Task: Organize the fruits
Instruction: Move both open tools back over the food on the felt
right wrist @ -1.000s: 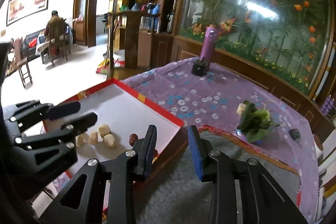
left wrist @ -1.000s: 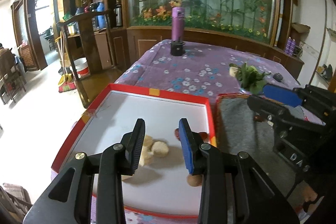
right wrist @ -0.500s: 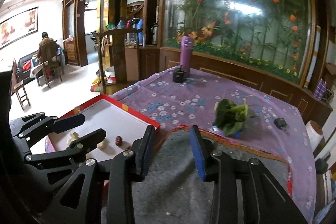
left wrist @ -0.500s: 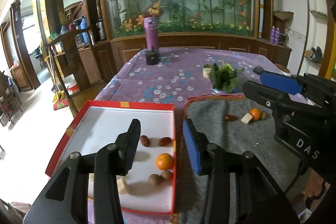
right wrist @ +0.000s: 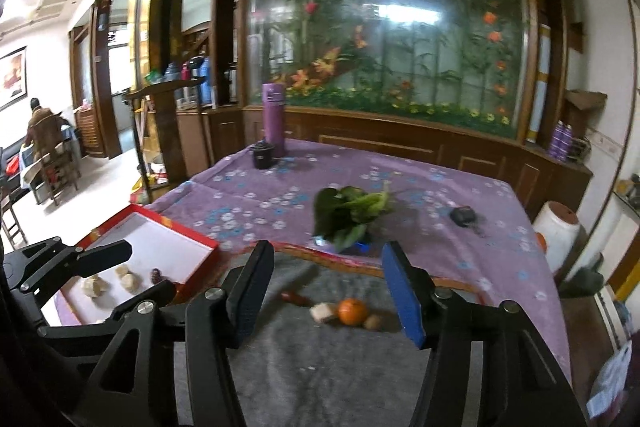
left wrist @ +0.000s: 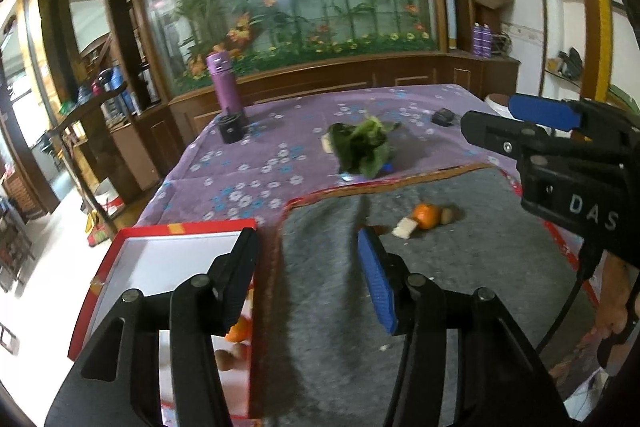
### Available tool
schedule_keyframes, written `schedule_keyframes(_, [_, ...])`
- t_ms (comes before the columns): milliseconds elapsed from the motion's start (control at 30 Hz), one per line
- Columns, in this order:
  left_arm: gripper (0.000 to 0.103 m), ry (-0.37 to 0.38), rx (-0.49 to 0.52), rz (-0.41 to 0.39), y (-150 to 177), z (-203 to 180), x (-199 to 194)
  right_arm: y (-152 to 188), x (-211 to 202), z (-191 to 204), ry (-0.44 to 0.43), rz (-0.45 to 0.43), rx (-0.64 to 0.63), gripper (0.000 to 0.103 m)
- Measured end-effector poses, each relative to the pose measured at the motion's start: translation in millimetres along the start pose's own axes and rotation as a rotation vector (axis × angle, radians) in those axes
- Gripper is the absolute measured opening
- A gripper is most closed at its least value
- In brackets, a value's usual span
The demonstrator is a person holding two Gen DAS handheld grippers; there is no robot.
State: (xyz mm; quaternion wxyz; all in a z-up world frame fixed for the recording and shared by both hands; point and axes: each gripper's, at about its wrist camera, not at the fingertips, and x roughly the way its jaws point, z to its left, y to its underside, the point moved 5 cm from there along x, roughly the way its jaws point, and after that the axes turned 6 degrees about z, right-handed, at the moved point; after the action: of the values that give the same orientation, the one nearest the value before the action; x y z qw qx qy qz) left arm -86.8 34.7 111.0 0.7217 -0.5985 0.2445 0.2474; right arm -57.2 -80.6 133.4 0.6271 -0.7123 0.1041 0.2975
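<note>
Orange fruit [right wrist: 352,311] on grey mat [right wrist: 320,367]; purple floral tablecloth [right wrist: 420,187].

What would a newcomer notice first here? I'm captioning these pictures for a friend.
Probably the orange on the grey mat, bunched with a pale chunk and a brown nut. Next, the red-rimmed tray at the left, and the leafy greens on the purple tablecloth behind.

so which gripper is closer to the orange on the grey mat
Right. The right gripper points straight at the orange, which lies just beyond its opening, empty fingers. The left gripper sits over the mat's left edge by the red tray, farther off.
</note>
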Motion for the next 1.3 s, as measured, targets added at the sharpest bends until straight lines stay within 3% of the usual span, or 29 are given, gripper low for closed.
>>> schedule_keyframes(433, [0.05,0.03,0.071,-0.013,-12.9,-42.1,-5.0,9.6,-13.8,-49.4,0.044,-0.01,0.059,0.059])
schedule_keyframes(967, [0.05,0.052,0.09,-0.014,-18.2,-55.0,0.3,8.0,-12.1,-59.5,0.065,-0.004,0.06,0.06])
schedule_keyframes(1067, [0.054,0.048,0.093,-0.001,-16.0,-51.4,11.2,10.5,1.0,-67.8,0.062,0.02,0.065,0.066])
schedule_keyframes(1300, [0.055,0.036,0.035,0.17,13.5,-26.1,72.3,44.1,77.7,-110.8,-0.045,0.209,0.148,0.066])
